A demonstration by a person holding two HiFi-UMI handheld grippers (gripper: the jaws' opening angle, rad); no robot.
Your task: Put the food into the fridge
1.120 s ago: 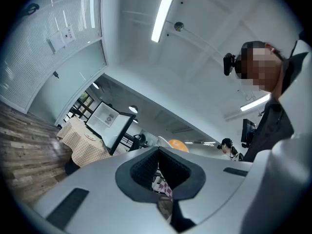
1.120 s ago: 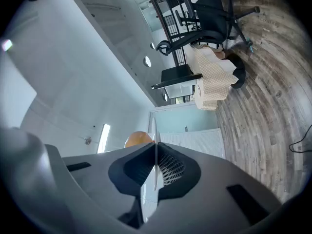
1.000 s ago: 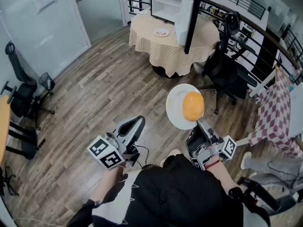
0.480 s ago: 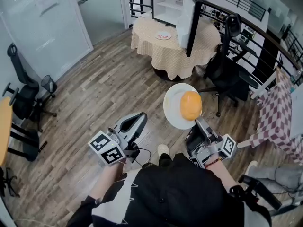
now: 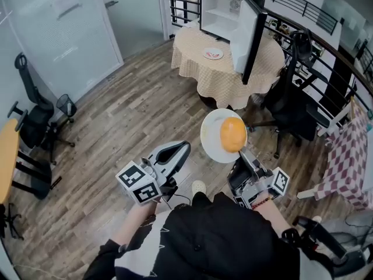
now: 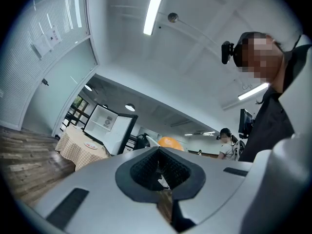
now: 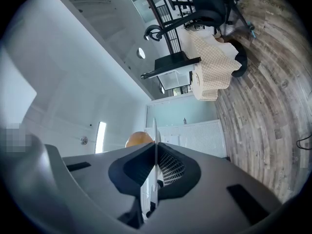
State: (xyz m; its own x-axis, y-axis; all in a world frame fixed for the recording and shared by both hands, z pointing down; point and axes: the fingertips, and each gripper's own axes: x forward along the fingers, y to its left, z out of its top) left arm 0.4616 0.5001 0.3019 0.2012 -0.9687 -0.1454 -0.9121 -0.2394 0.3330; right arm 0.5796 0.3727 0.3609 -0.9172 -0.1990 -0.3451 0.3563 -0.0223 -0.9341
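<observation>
A white plate [image 5: 214, 134] carries an orange bun [image 5: 233, 134], and my right gripper [image 5: 243, 158] is shut on the plate's near rim, holding it above the wooden floor. In the right gripper view the plate [image 7: 155, 130] shows edge-on between the jaws, with the bun [image 7: 138, 139] behind it. My left gripper [image 5: 176, 153] is shut and holds nothing, level with the right one. The small white fridge [image 5: 224, 9] stands ahead on a round table [image 5: 218, 77], its door [image 5: 250, 32] swung open. The left gripper view also shows the fridge [image 6: 105, 126].
A small plate [image 5: 213, 53] of food lies on the checkered tablecloth by the fridge. Black office chairs [image 5: 300, 107] stand right of the table and another chair [image 5: 35, 118] at far left. A railing [image 5: 303, 37] runs behind. A person [image 6: 225, 141] stands in the distance.
The table and the fridge have come nearer and lower in the head view as I walk toward them. The plate with the bun stays in the right gripper.
</observation>
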